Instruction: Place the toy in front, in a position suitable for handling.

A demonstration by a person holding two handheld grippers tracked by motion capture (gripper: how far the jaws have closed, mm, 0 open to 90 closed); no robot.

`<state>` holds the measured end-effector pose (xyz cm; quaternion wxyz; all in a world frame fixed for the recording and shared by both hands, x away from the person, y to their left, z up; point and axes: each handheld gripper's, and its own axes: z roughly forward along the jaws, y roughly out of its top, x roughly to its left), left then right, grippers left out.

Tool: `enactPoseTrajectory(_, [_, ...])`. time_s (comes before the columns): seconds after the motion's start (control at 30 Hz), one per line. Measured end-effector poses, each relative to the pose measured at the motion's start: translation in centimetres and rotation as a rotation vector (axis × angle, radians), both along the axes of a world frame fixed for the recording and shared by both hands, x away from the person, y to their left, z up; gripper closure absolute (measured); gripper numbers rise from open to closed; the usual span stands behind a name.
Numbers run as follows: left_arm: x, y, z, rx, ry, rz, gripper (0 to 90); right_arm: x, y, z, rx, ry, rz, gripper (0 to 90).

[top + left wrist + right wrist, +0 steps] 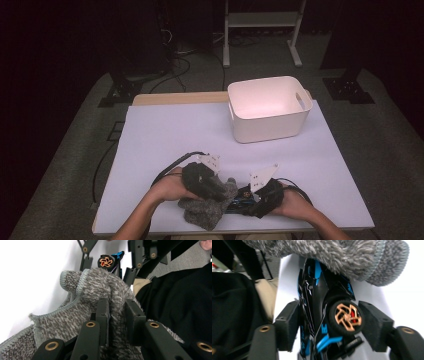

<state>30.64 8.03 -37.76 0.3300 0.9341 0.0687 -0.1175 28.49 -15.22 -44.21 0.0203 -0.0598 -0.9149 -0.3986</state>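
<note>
High view: we see the left gripper (212, 182) and right gripper (250, 196) meeting over a fuzzy grey knitted cloth (205, 210), near the front edge of the white table (165, 135). A white plastic bin (267, 107) sits well beyond the cloth; grey carpet (65, 150) surrounds the table.

Left gripper view: jaws nearly together, pinching a fold of the cloth (100, 290).

Right gripper view: jaws apart, pressed on either side of a black-and-blue toy car with a bronze wheel (324, 315); the car's nose lies under the cloth (332, 255).

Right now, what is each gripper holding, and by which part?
The left gripper pinches a fold of the grey cloth. The right gripper clamps the toy car across its wheel end.
</note>
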Motion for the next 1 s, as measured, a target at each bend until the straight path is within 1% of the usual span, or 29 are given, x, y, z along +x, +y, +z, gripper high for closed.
enactPoseTrajectory(0.03, [0.0,0.0,0.0,0.000,0.000,0.000,75.4,0.0,0.1,-0.1,0.001,0.007,0.009,40.8])
enactPoseTrajectory(0.07, [-0.2,0.0,0.0,-0.003,0.001,0.001,75.4,0.0,0.1,-0.1,0.001,0.007,0.009,40.8])
enactPoseTrajectory(0.1, [-0.4,0.0,0.0,-0.007,-0.006,-0.001,76.6,-0.1,0.3,-0.2,0.006,0.028,0.036,49.3])
enactPoseTrajectory(0.13, [-0.5,0.1,0.0,-0.008,-0.015,-0.003,77.7,-0.2,0.4,-0.2,0.006,0.033,0.051,52.8])
enactPoseTrajectory(0.2, [-0.5,0.1,0.1,-0.011,-0.018,-0.005,79.4,-0.4,0.5,-0.3,0.001,0.030,0.057,53.9])
enactPoseTrajectory(0.27, [-0.7,0.3,0.2,-0.019,-0.031,0.004,80.6,-0.4,0.4,-0.3,0.005,0.033,0.071,55.5])
enactPoseTrajectory(0.3, [-0.6,0.3,0.3,-0.014,-0.039,-0.002,80.7,-0.4,0.4,-0.3,0.009,0.030,0.070,55.6])
enactPoseTrajectory(0.33, [-0.6,0.4,0.4,-0.015,-0.042,0.005,80.7,-0.5,0.4,-0.3,0.015,0.024,0.066,55.8])
enactPoseTrajectory(0.37, [-0.5,0.5,0.6,-0.019,-0.054,0.013,80.7,-0.5,0.4,-0.3,0.018,0.019,0.064,55.8])
enactPoseTrajectory(0.47, [-0.1,0.9,1.2,-0.016,-0.074,0.031,80.7,-0.2,0.6,-0.1,0.029,-0.019,0.052,56.0])
enactPoseTrajectory(0.5, [0.2,1.1,1.6,-0.016,-0.083,0.042,80.7,0.0,0.7,0.1,0.027,-0.026,0.047,56.1])
enactPoseTrajectory(0.53, [0.3,1.2,1.9,-0.012,-0.093,0.044,80.7,0.3,0.8,0.3,0.019,-0.047,0.045,56.1])
enactPoseTrajectory(0.6, [0.6,1.3,2.3,-0.009,-0.114,0.057,80.6,0.8,0.9,0.5,0.010,-0.062,0.039,56.1])
enactPoseTrajectory(0.67, [0.9,1.2,2.5,-0.013,-0.125,0.065,80.6,1.4,1.0,0.6,0.008,-0.064,0.033,56.1])
enactPoseTrajectory(0.7, [1.0,1.1,2.4,-0.008,-0.129,0.065,80.6,1.8,1.0,0.5,0.007,-0.063,0.033,56.1])
enactPoseTrajectory(0.73, [1.2,0.9,2.1,0.007,-0.132,0.063,80.6,2.0,1.0,0.3,0.007,-0.061,0.028,56.1])
enactPoseTrajectory(0.77, [1.2,0.7,1.7,0.017,-0.134,0.060,80.5,2.2,0.9,0.0,0.010,-0.046,0.021,56.0])
enactPoseTrajectory(0.8, [1.2,0.5,1.3,0.020,-0.125,0.056,80.5,2.3,0.9,-0.2,0.010,-0.036,0.018,55.8])
enactPoseTrajectory(0.87, [1.3,0.2,0.7,0.033,-0.126,0.046,80.5,2.3,0.6,-0.5,0.027,-0.025,0.005,54.4])
enactPoseTrajectory(0.93, [1.3,0.2,0.5,0.029,-0.125,0.044,80.4,2.2,0.4,-0.5,0.020,-0.010,0.000,46.1])
enactPoseTrajectory(1.0, [1.1,0.2,0.5,0.029,-0.129,0.047,80.4,2.0,-0.2,-0.5,0.006,-0.013,-0.006,43.2])
